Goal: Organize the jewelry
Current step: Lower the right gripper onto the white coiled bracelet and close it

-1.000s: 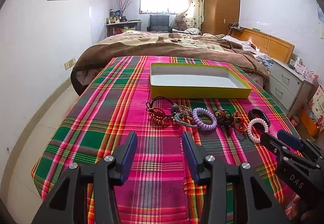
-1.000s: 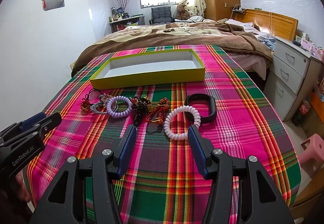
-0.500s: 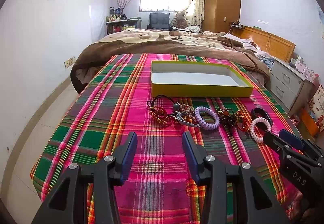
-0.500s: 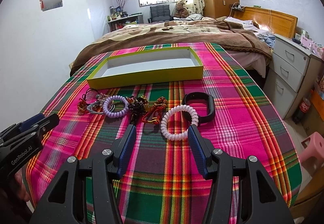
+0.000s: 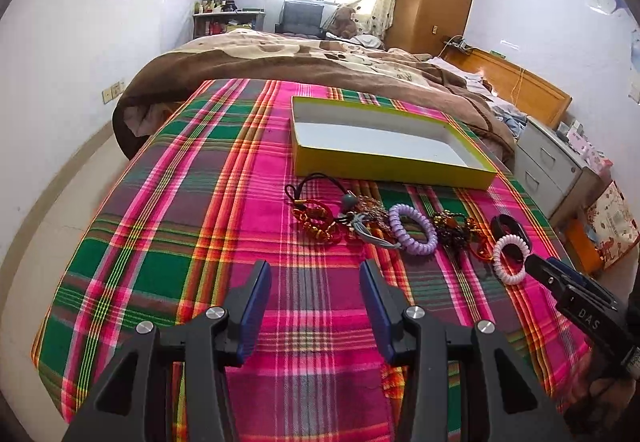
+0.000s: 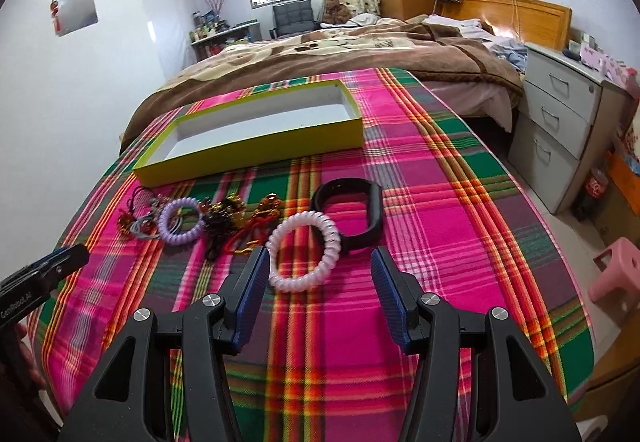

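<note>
Moved since a second ago: right claw [image 6: 316,262] has crept in on the pale pink coil bracelet [image 6: 304,250], which now sits closer between its fingertips; left claw [image 5: 315,274] has barely shifted, maybe tipped a bit.

Right claw: spread wide, holding nothing. Its left fingertip looks to be just touching the coil's edge, and the loop lies partly inside the gap.

Left claw: also wide and empty, hanging over bare plaid cloth [image 5: 192,202], short of the jewelry row.

Jewelry: all of it lies on the cloth in a loose line in front of the box: a red and gold beaded piece with a black cord [image 5: 316,218], a purple coil bracelet [image 5: 412,230], a dark beaded tangle [image 6: 224,214], the pink coil, and a black band [image 6: 352,210] that touches the pink coil on its far side.

Yellow box [image 6: 248,154]: open, white inside, nothing in it as far as I can see. It sits just beyond the row.

Step in hand: looks like the very first pickup, with the right side lining up on the pink coil.

Next move, my guess: push in a little so one side of the coil sits between the pads, pinch, lift clear of the black band, then carry it over the box wall.

Watch out: the coil is springy and could squirm out, or drag the band along.
</note>
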Tool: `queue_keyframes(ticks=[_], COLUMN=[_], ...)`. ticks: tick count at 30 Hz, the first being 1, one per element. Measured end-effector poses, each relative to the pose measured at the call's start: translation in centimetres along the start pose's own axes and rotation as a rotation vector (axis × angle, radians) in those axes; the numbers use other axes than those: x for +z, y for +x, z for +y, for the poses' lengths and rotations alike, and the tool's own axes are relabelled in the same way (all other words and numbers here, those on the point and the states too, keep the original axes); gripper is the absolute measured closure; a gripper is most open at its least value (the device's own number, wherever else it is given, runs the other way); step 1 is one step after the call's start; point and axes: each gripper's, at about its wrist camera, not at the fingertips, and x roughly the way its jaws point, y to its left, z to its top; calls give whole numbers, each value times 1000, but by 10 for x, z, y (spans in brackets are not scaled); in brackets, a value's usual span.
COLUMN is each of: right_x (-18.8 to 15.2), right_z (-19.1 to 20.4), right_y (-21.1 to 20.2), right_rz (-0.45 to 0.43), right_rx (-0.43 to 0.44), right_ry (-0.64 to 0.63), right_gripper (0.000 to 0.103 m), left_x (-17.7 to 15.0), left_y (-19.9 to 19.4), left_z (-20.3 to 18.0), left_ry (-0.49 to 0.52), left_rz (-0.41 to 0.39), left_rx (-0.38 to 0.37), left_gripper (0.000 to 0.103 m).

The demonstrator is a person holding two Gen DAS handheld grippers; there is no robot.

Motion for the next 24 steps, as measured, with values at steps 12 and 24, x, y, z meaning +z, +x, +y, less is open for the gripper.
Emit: queue_keyframes(ticks=[12,24], right_x=[1,8], right_z=[0,-8], right_y=[27,25], right_rz=[81,66], right_rx=[-20,7], right_ry=[-10,35], right_gripper=[84,93], left_x=[12,31], left_y=[15,51], left_z=[20,7], left_ry=[-65,-48], left_rz=[38,90], left_rx=[-28,-65], left_gripper=[57,57])
